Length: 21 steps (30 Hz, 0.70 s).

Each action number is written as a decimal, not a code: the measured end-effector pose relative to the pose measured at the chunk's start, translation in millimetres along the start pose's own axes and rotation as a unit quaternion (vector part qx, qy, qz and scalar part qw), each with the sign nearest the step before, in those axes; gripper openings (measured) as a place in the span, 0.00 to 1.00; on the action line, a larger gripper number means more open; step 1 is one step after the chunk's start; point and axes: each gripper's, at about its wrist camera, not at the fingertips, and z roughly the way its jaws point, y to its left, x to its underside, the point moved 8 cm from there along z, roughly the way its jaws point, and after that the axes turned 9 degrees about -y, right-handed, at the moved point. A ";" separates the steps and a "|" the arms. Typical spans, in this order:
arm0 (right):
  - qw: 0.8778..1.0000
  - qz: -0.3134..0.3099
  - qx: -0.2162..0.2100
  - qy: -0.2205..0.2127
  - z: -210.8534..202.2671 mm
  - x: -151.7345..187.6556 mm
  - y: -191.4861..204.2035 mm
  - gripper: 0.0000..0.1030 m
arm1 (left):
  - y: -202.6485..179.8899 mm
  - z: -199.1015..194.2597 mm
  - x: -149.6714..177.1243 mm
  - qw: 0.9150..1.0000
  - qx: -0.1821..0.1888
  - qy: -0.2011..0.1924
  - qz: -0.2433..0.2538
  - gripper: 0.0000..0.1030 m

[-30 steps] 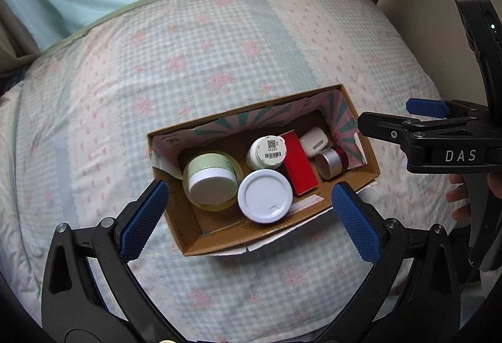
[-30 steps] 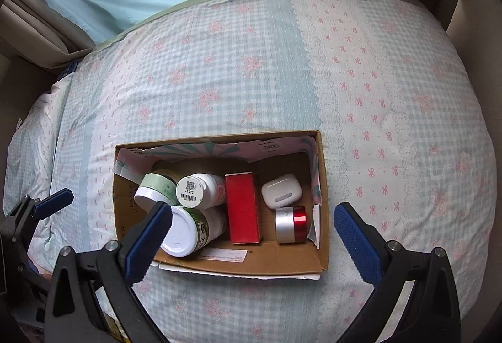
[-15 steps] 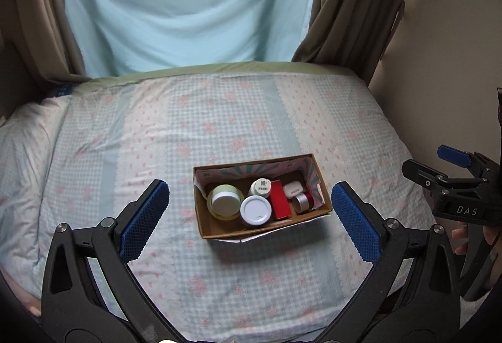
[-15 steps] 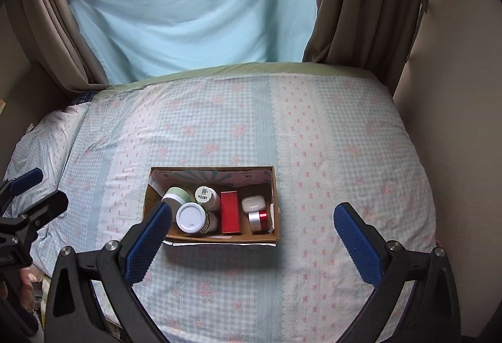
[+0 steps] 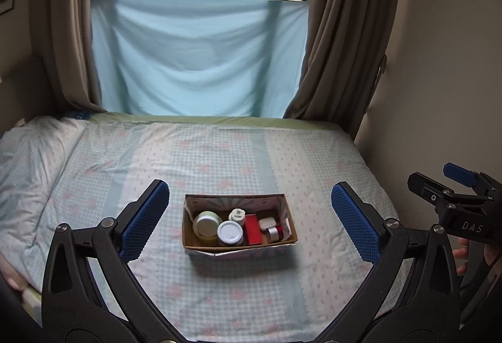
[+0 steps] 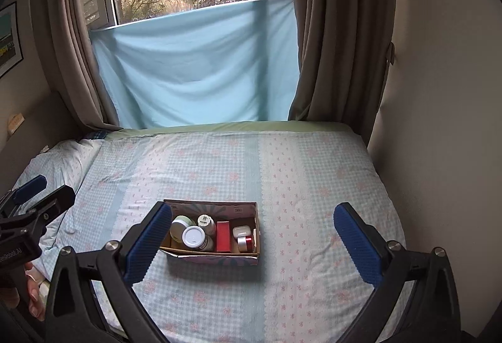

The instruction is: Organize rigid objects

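Observation:
A cardboard box [image 5: 238,249] sits on the bed and also shows in the right wrist view [image 6: 213,258]. Inside it are a pale green jar [image 5: 205,222], a white-lidded jar [image 5: 230,233], a small white bottle [image 5: 237,214], a red box [image 5: 253,229], a white earbud case [image 5: 267,222] and a silver-red jar [image 5: 273,233]. My left gripper [image 5: 249,222] is open and empty, well back from the box. My right gripper [image 6: 251,244] is open and empty, also held back.
The bed [image 5: 219,161] has a checked floral sheet, with a pillow [image 5: 28,161] at the left. A light blue cloth [image 5: 197,54] hangs over the window, with brown curtains [image 5: 342,29] beside it. A wall [image 5: 439,76] stands at the right.
Both grippers have pulled far back and up from the box. The box now looks small, and the window and curtains have come into view. Both stay open.

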 end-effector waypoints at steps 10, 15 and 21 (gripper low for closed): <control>0.999 -0.003 0.013 -0.043 -23.1 -2.5 -31.4 1.00 | -16.7 -11.9 10.5 1.000 -0.019 -0.018 -0.010 1.00; 0.998 -0.003 0.011 -0.054 -28.8 -5.6 -37.3 1.00 | -28.6 -13.7 6.7 0.999 -0.020 -0.027 0.001 1.00; 0.998 -0.002 0.012 -0.063 -33.1 -9.9 -42.1 1.00 | -31.8 -13.1 4.1 0.999 -0.024 -0.034 0.010 1.00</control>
